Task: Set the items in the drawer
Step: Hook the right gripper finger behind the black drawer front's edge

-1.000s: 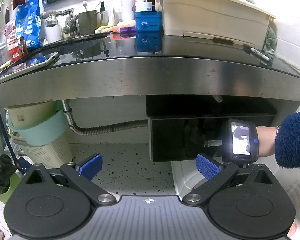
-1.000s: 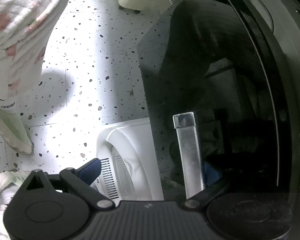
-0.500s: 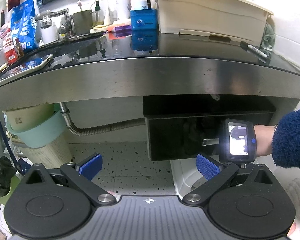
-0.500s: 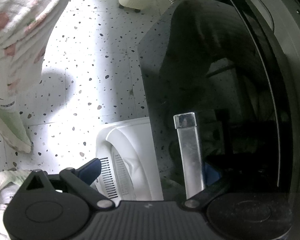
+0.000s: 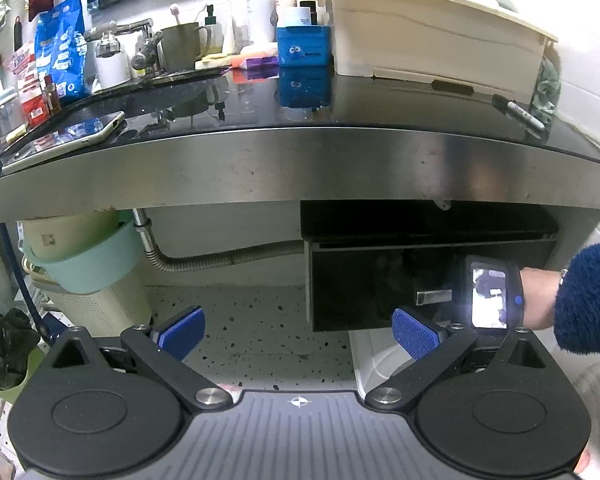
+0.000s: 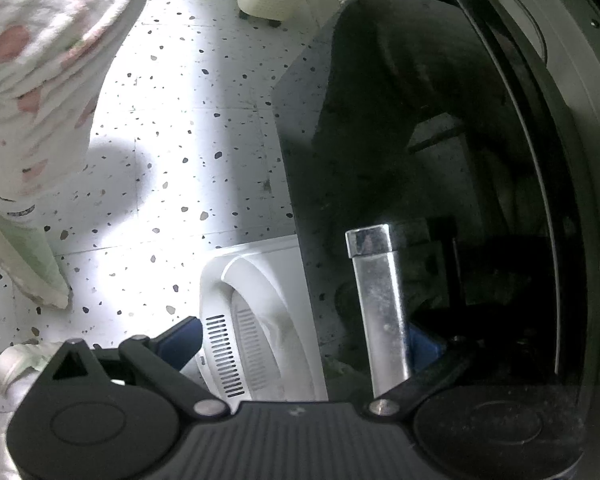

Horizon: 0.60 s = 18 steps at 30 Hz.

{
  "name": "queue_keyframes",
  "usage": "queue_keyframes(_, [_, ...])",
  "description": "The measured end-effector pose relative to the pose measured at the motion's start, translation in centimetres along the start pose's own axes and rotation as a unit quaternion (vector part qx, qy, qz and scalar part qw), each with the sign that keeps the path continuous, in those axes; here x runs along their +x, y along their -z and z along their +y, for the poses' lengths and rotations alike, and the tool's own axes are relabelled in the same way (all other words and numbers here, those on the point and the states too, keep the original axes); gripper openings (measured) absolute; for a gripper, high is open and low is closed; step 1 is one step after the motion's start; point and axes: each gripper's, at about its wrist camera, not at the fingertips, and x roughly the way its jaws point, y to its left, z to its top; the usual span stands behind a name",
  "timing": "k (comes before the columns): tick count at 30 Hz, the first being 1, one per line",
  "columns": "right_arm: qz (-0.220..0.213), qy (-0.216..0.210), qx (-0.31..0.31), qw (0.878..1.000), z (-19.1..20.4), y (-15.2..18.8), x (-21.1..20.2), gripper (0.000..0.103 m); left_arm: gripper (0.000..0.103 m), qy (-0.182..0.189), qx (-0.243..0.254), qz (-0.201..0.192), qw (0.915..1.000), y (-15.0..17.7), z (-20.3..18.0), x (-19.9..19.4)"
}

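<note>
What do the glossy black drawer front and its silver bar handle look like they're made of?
The glossy black drawer front looks like glass or lacquered panel: it mirrors the room. The silver bar handle looks like brushed or polished metal, with bright, slightly smudged reflections.

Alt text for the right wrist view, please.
The right gripper, open, has one blue pad behind the metal handle of a glossy black drawer front. Left: speckled floor, a white appliance.
</note>
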Motion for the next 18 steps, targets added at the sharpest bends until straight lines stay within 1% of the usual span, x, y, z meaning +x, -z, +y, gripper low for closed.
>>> queue_keyframes(12, [0.000, 0.001, 0.012, 1.000, 0.5, -0.1, -0.3, 0.103, 0.101, -0.003, -0.006, -0.001, 1.0000, 0.4, 0.6, -0.2])
queue_keyframes(18, [-0.012, -0.001, -0.010, 1.000, 3.0, 0.7, -1.6, 0.103, 0.101, -0.004, -0.008, -0.003, 1.0000, 0.5, 0.8, -0.3])
